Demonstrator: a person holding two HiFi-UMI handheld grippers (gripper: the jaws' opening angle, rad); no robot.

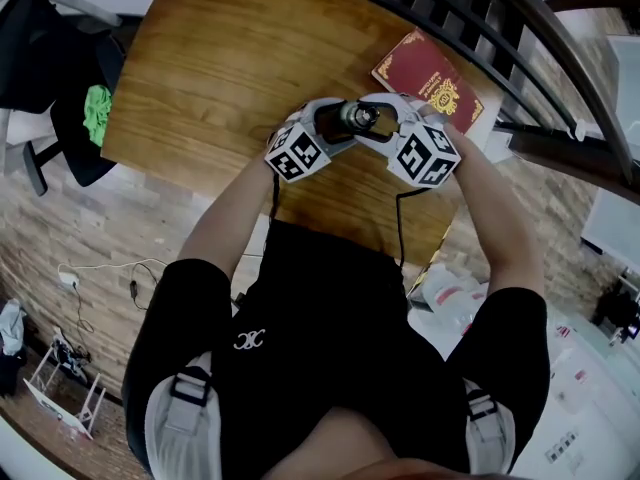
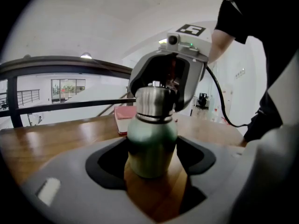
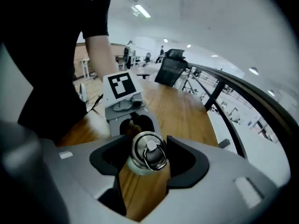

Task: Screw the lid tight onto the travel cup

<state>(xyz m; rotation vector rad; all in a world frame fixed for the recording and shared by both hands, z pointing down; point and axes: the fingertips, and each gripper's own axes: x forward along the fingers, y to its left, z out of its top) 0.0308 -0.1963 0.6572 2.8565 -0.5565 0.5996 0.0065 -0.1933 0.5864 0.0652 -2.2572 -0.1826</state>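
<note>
The cup (image 2: 152,146) stands upright on the wooden surface (image 1: 220,68), near a red book (image 1: 428,76). The left claw (image 2: 152,161) is clamped on its green body. The right claw (image 3: 148,161), reaching from above, grips the steel lid (image 3: 149,149). The book's gold lettering is too small to read.

The cup (image 2: 152,143) stands toward the table's (image 1: 230,58) near edge, shut in on both sides. The left claw (image 2: 150,160) clamps its body and the right claw (image 3: 148,160) clamps the lid (image 3: 148,150). A red book (image 1: 428,80) lies near the right claw toward the far right corner, with the railing (image 1: 500,28) close beyond that edge. Bare wood runs open to the far left corner. A chair (image 1: 80,108) stands off the left edge.
</note>
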